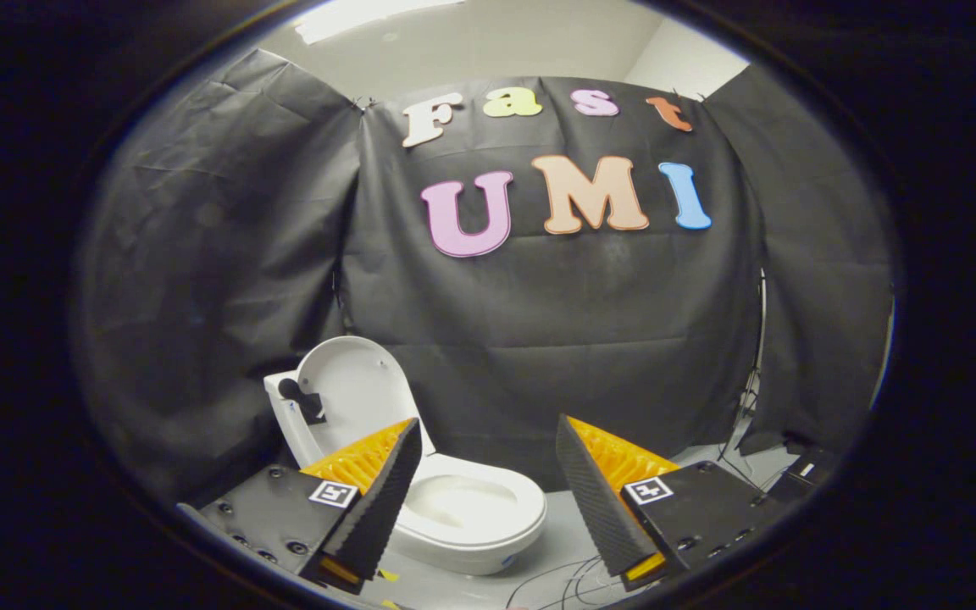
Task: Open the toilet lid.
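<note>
- Black cloth backed the booth; the toilet (454, 508) stood on the pale floor (573, 542).
- My gripper (488, 500) was wide, holding nothing.
- I saw the lid (361, 398) upright, beyond the left finger.

Toilet (454, 500) partly behind fingers (378, 491).

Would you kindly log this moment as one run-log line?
toilet lid: raised, upright | seat: down, bowl exposed | gripper: open, empty, short of toilet | cables: on floor
</note>
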